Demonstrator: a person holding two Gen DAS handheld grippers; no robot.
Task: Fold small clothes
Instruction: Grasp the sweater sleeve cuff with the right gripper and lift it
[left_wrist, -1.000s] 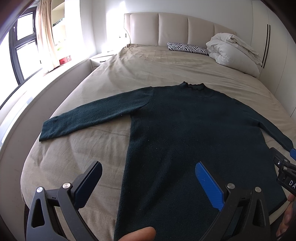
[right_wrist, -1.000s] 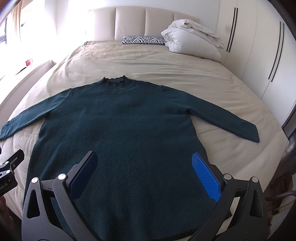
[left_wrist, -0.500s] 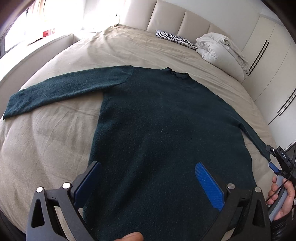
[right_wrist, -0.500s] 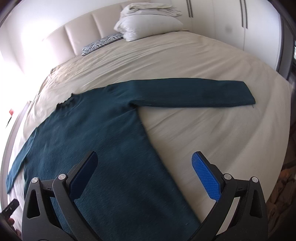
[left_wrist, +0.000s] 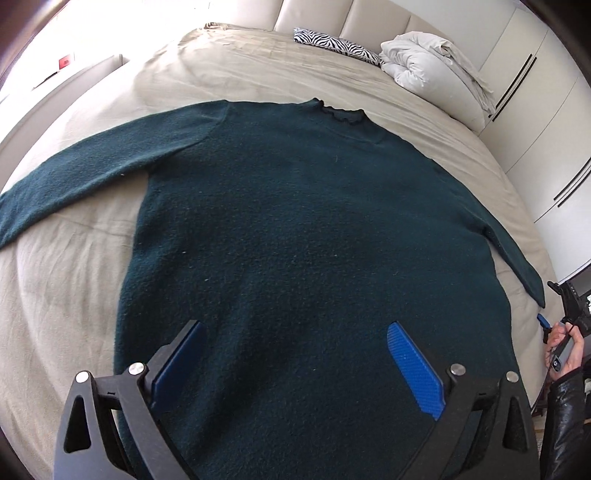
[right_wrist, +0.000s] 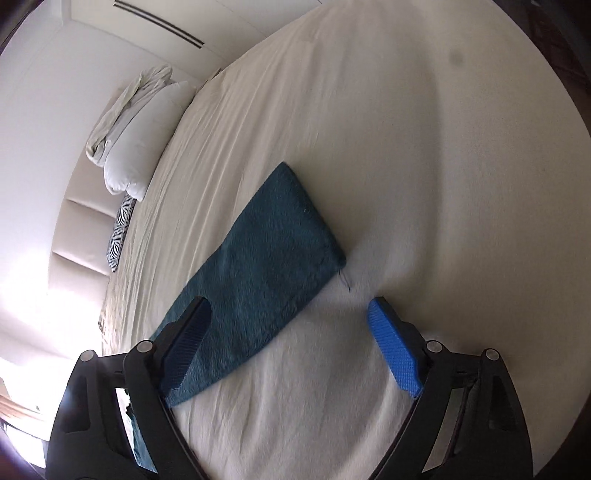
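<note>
The right tool (right_wrist: 286, 326), its fingers spread wide, hangs over the sweater sleeve's cuff (right_wrist: 291, 236) on the bed (right_wrist: 424, 147).

Light source: strong daylight enters from the left in both views.
Glare: the bed sheet (left_wrist: 92, 122) near that side is washed out to white; the headboard (right_wrist: 74, 229) in the right wrist view is overexposed.
Shadows: soft, faint creases on the sheet; the dark green sweater (left_wrist: 314, 240) shows little surface detail.
Blur: the right wrist view is slightly smeared.
Distortion: fisheye bending curves the bed edges; the corners vignette to black.
</note>
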